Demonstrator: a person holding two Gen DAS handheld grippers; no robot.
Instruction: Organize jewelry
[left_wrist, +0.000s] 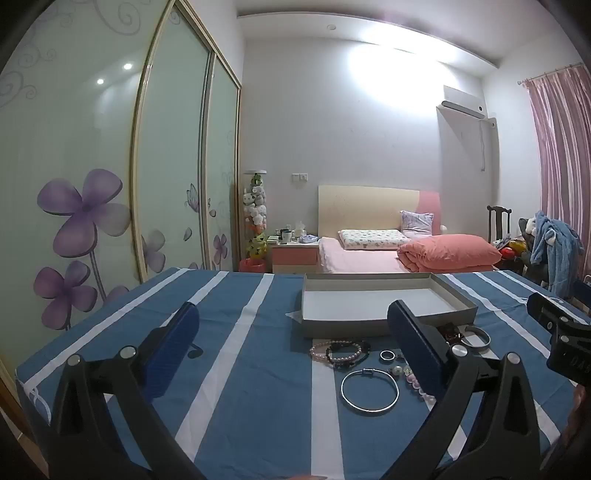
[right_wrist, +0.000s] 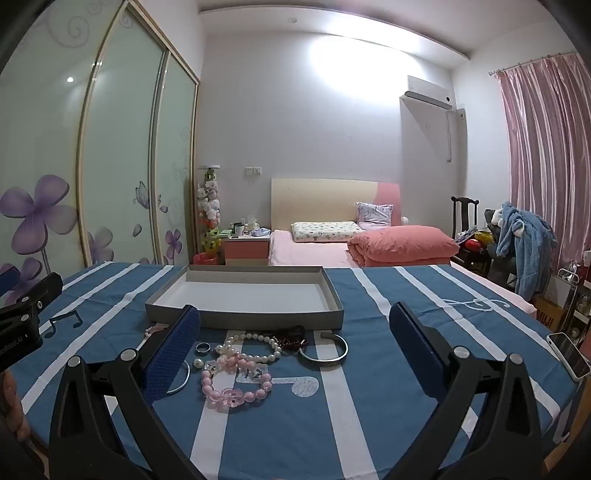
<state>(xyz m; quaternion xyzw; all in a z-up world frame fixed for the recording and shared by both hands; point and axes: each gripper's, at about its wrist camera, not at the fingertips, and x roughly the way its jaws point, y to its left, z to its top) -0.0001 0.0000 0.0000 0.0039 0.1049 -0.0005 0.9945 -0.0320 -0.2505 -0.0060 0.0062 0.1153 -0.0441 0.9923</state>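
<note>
Jewelry lies loose on your counter (right_wrist: 369, 387), clustered just in front of the shallow grey box (right_wrist: 243, 317), none of it inside. From your right wrist view, a pink bead bracelet (right_wrist: 236, 384) sits at 6 o'clock of the cluster, touching the white pearl strand (right_wrist: 255, 347) above it. An open silver cuff (right_wrist: 325, 350) lies at 3 o'clock, just beside the pearls, and a small ring (right_wrist: 203, 347) at 9 o'clock. A dark red beaded piece (right_wrist: 291, 338) rests between the pearls and the box wall.

From your left wrist view, a thin silver bangle (left_wrist: 369, 393) lies nearest you, with a pink pearl bracelet (left_wrist: 334, 350) at its 11 o'clock, overlapping a dark bead string.

Your left tongs (left_wrist: 295, 347) stand wide, holding nothing, hovering over the striped cloth left of the cluster. Your right tongs (right_wrist: 295, 350) are also wide and hold nothing, straddling the cluster. A phone (right_wrist: 569, 354) lies at the counter's right edge.
</note>
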